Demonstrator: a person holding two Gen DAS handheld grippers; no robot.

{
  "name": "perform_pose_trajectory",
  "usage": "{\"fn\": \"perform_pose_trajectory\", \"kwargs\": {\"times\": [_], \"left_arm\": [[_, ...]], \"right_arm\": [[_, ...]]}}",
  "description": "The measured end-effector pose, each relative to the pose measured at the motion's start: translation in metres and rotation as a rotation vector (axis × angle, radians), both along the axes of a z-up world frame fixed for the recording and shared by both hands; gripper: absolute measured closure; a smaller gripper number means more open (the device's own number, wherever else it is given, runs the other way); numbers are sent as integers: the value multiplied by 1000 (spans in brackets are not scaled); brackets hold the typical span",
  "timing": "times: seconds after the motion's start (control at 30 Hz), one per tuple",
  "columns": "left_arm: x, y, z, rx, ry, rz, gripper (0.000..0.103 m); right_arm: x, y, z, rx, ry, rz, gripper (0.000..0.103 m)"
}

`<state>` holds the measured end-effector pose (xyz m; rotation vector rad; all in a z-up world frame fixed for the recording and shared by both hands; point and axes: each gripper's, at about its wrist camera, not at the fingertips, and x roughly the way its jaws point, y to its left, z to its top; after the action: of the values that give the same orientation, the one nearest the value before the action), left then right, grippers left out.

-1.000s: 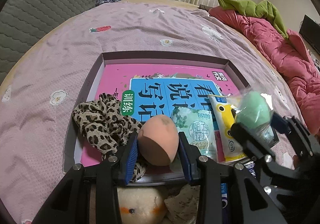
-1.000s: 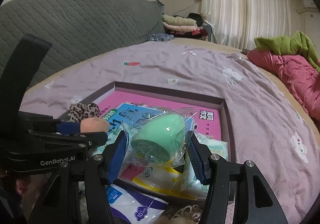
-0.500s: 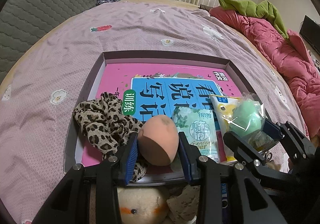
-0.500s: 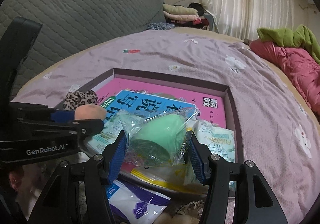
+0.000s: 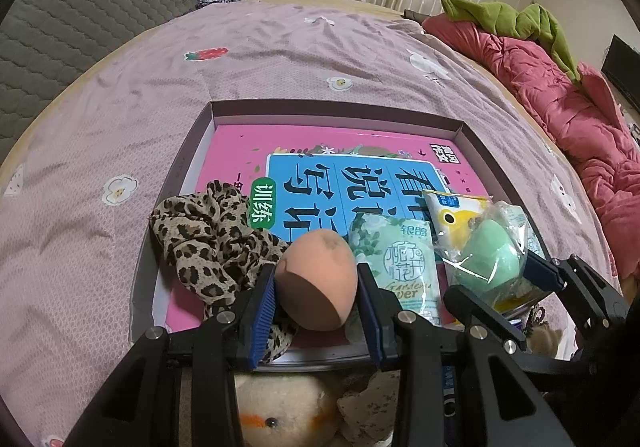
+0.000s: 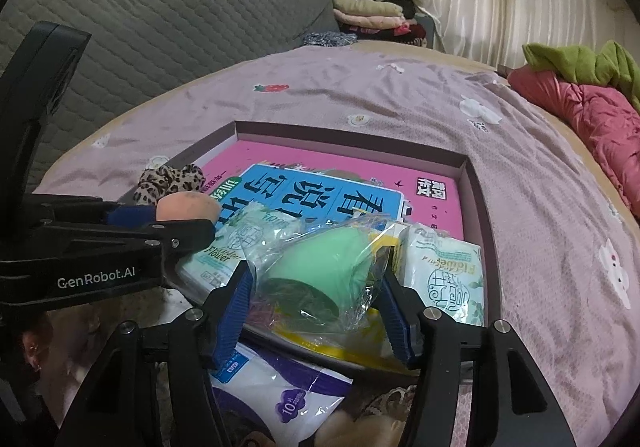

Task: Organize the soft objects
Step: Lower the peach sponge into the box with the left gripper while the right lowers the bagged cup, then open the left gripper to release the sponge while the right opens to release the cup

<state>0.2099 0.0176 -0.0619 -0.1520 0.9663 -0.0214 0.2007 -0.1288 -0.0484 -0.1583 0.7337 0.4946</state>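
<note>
Nearest you, off the tray's near edge, a cream plush toy (image 5: 280, 413) and a white-and-purple tissue pack (image 6: 276, 387) lie on the bed, not yet sorted.

Your left gripper (image 5: 316, 299) has its fingers pinching the peach egg-shaped makeup sponge (image 5: 318, 279) across its belly, over the tray's near edge. It's light and squashy; hold the widest part and don't squeeze harder, or it will deform and may pop out toward the tapered end.

Your right gripper (image 6: 318, 299) has just been widening. The mint-green sponge in clear crinkly wrap (image 6: 320, 275) sits between the fingers, over the near right corner of the tray, on a yellow packet (image 5: 456, 215). The pads look barely at the film, so I'd call it released. That film is slippery; take it again across the sponge body, not the loose plastic.

Further in: a pale-green wet-wipe pack (image 5: 400, 267) at mid-tray, another (image 6: 444, 271) by the right wall, and a leopard-print fabric scrunchie (image 5: 208, 239) at the left. All rest on a pink and blue book (image 5: 360, 171) lining the shallow mauve cardboard tray (image 5: 336, 107).
</note>
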Motion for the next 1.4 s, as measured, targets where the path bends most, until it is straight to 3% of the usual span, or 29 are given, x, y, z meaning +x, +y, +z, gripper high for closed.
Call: {"fn": "perform_pose_trajectory", "kwargs": {"times": [0.13,0.5,0.87,1.03,1.27,1.4], "left_arm": [[0,0,1,-1,2,1,64],[1,0,0,-3,20,3,64],[2,2,1,-13,18,6,62],[0,1,3,7,2,6,58],[-1,3,4,1,-1,9,57],[-1,5,5,-2,-5,11,57]], "right_arm": [[-2,0,1,-3,-14,-1,32],[-10,-7,16,57,-68,-6,29],[-10,-7,14,11,-91,-26,28],[-16,-15,24,104,-132,-14,28],[-11,-11,16,36,-105,-30,28],[-12,-14,20,61,-121,-31,28]]}}
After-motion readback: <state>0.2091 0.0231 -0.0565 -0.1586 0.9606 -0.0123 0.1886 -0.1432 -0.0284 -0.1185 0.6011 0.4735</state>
